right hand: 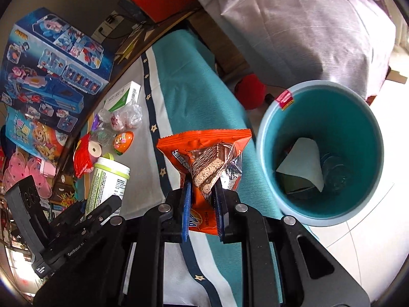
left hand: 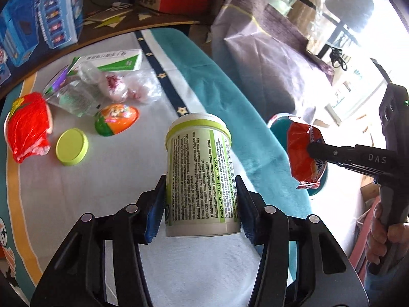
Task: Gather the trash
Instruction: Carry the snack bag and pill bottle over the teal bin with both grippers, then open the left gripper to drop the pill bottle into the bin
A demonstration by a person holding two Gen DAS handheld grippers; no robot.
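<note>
My left gripper (left hand: 200, 204) is shut on a white bottle with a green label (left hand: 199, 168), its blue pads pressing the lower half; the bottle has no lid. From the right wrist view the same bottle (right hand: 107, 181) stands tilted in the left gripper (right hand: 87, 212) over the tablecloth. My right gripper (right hand: 202, 204) is shut on an orange wafer wrapper (right hand: 204, 158) and holds it near the table's edge, beside a teal bin (right hand: 263, 138) on the floor. White paper and dark scraps lie inside the bin. The left wrist view shows the wrapper (left hand: 304, 158) in the right gripper (left hand: 314, 151).
On the cloth lie a green lid (left hand: 72, 147), a red plastic bag (left hand: 26, 133), an orange-green toy egg (left hand: 116, 122), clear plastic bags (left hand: 102, 89) and a white-green carton (left hand: 112, 61). A blue toy box (left hand: 38, 20) stands behind. Purple-covered furniture (left hand: 268, 58) sits beyond the table.
</note>
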